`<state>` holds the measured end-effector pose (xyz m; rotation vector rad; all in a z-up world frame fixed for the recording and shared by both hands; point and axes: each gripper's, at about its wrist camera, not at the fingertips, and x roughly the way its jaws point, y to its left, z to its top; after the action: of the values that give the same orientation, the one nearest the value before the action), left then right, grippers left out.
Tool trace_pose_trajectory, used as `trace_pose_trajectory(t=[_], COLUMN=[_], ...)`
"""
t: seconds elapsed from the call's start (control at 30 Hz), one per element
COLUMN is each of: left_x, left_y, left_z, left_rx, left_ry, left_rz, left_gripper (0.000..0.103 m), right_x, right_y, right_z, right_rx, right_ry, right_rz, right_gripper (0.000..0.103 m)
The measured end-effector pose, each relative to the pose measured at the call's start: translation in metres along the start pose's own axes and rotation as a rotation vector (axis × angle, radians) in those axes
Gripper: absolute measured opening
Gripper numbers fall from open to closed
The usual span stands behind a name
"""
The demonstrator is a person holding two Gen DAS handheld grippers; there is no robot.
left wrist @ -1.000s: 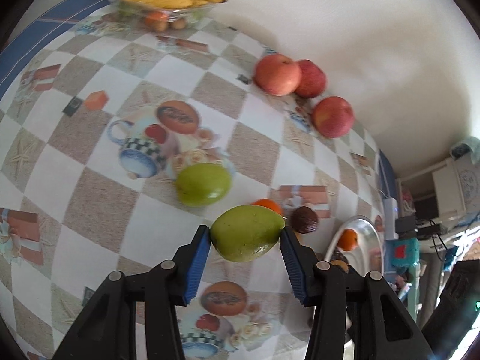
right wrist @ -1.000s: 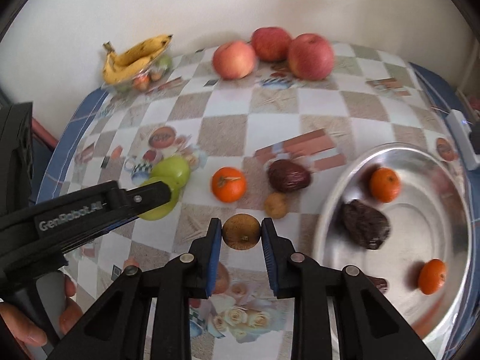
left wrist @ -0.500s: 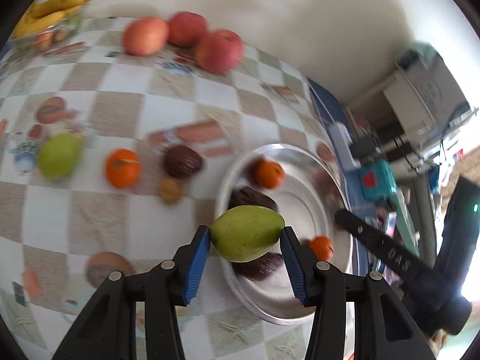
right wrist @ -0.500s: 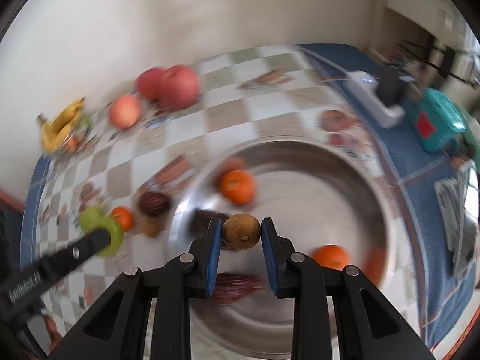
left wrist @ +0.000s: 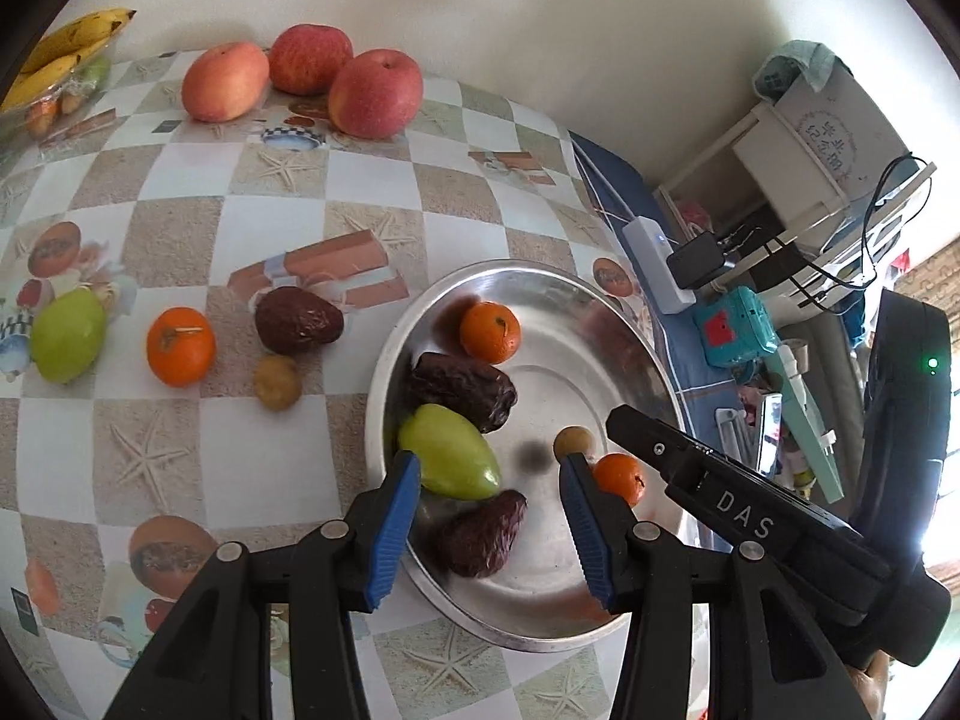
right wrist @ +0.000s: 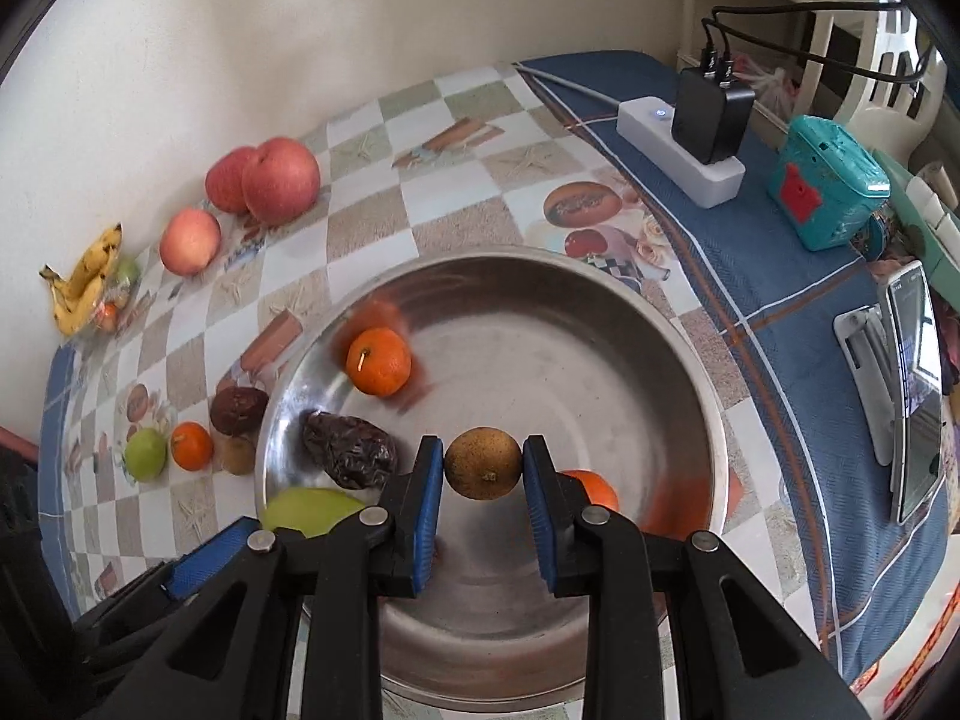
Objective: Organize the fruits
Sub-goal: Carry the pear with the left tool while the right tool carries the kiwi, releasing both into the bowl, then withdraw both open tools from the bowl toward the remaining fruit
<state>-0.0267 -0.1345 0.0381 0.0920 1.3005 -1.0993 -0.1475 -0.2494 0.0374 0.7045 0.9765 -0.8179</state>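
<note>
My left gripper [left wrist: 489, 495] is open over the steel bowl [left wrist: 612, 312]; a green mango [left wrist: 450, 450] lies in the bowl by its left finger, apart from the right one. My right gripper [right wrist: 483, 480] is shut on a small brown round fruit [right wrist: 483, 463], held over the steel bowl [right wrist: 600, 312]; the fruit also shows in the left wrist view [left wrist: 573, 441]. The bowl holds two oranges [left wrist: 489, 331] [left wrist: 618, 477] and two dark dates [left wrist: 465, 390] [left wrist: 483, 534]. On the table lie another green mango [left wrist: 67, 336], an orange [left wrist: 180, 347], a date [left wrist: 298, 320] and a small brown fruit [left wrist: 276, 383].
Three apples [left wrist: 375, 93] stand along the wall, and bananas [left wrist: 66, 54] in a clear dish at the far left. A white power strip [right wrist: 678, 147], a teal box [right wrist: 825, 189] and a phone [right wrist: 912, 390] lie on the blue cloth right of the bowl.
Both grippers moved right from the table to over the bowl. My left gripper opened and the green mango now lies in the bowl. My right gripper still holds the brown fruit.
</note>
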Motion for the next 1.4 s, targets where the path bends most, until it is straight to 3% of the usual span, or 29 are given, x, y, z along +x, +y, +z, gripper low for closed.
trace_pose_trajectory(t=[0.23,0.33,0.37,0.47,0.6,0.87,0.93,1.0,1.13,1.17,1.2,1.27,1.4], left_x=[0.000,-0.002,-0.003,-0.007,-0.015,-0.031,-0.032,-0.034,-0.036,-0.036,-0.037,-0.038,-0.041], left_y=[0.015,0.028,0.034,0.052,0.068,0.079,0.079,0.082,0.088,0.090,0.092,0.094,0.095], left_z=[0.003,0.004,0.005,0.007,0.007,0.010,0.011,0.010,0.009,0.009,0.009,0.008,0.009], left_rx=[-0.046,-0.074,-0.091,-0.144,-0.186,-0.216,-0.217,-0.230,-0.259,-0.263,-0.267,-0.271,-0.269], left_ry=[0.006,0.008,0.008,0.004,-0.020,-0.067,-0.074,-0.099,-0.114,-0.116,-0.121,-0.126,-0.139], left_rz=[0.067,0.163,0.201,0.260,0.307,0.355,0.367,0.391,0.424,0.439,0.453,0.469,0.475], left_gripper=[0.055,0.059,0.060,0.062,0.071,0.071,0.078,0.103,0.103,0.103,0.103,0.103,0.103], right_x=[0.000,0.000,0.001,0.004,0.008,0.010,0.010,0.010,0.010,0.011,0.012,0.011,0.009], right_y=[0.000,-0.001,-0.001,0.001,0.007,0.029,0.033,0.035,0.038,0.039,0.040,0.041,0.042], right_z=[-0.001,-0.001,-0.001,-0.001,-0.002,-0.005,-0.005,-0.006,-0.007,-0.007,-0.008,-0.008,-0.008], right_rx=[0.001,0.006,0.006,-0.005,-0.033,-0.108,-0.121,-0.127,-0.135,-0.137,-0.138,-0.143,-0.142], right_ry=[0.001,0.006,0.008,0.017,0.022,0.021,0.021,0.020,0.021,0.023,0.023,0.013,-0.013], right_rz=[-0.002,-0.007,-0.010,-0.036,-0.071,-0.083,-0.082,-0.076,-0.074,-0.069,-0.065,-0.059,-0.068], right_gripper=[0.029,0.029,0.033,0.057,0.058,0.062,0.062,0.062,0.063,0.068,0.079,0.089,0.091])
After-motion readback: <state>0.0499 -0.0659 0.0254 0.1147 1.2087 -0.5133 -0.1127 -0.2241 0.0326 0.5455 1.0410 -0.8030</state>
